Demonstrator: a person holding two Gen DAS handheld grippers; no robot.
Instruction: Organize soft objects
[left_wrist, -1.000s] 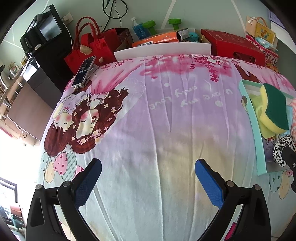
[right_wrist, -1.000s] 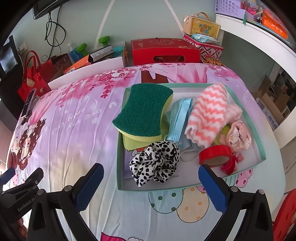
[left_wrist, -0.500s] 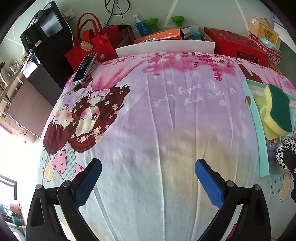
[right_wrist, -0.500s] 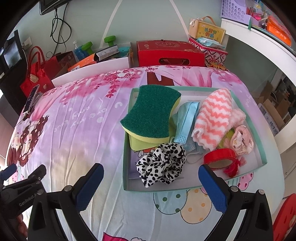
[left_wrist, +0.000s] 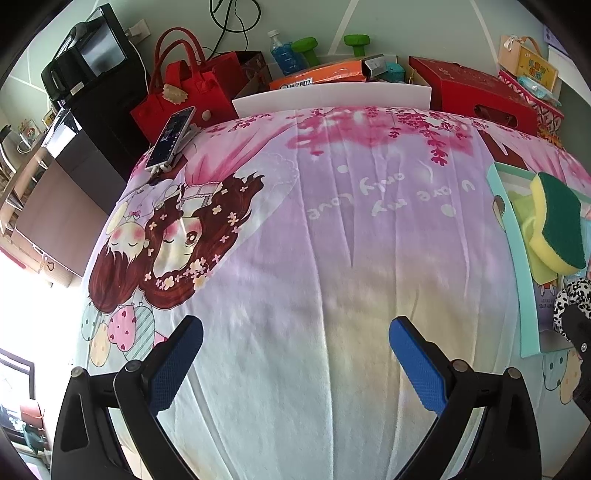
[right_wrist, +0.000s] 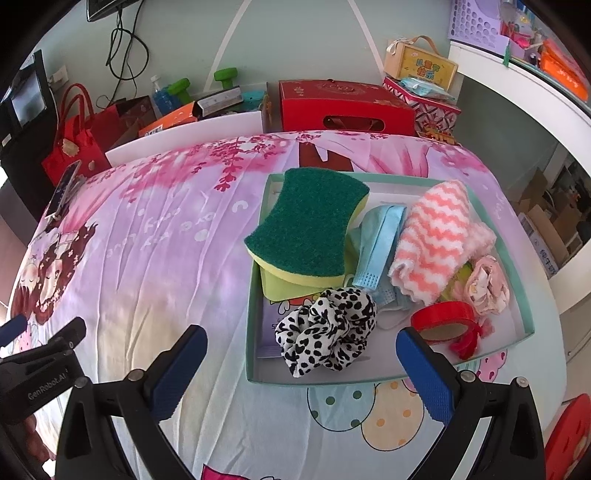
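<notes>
Both jaws are held wide, empty. Spotted scrunchie (right_wrist: 327, 334) lies in the tray (right_wrist: 255, 302), just ahead between the right gripper (right_wrist: 301, 373) jaws, presumably lined up for pickup. Left gripper (left_wrist: 295, 360) hovers over bare bedsheet (left_wrist: 295, 258).

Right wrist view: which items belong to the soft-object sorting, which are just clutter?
Job items:
tray
green sponge
leopard scrunchie
blue face mask
pink zigzag cloth
pink floral scrunchie
red tape roll

Clutter:
phone
red tote bag
red gift box
green dumbbells
</notes>
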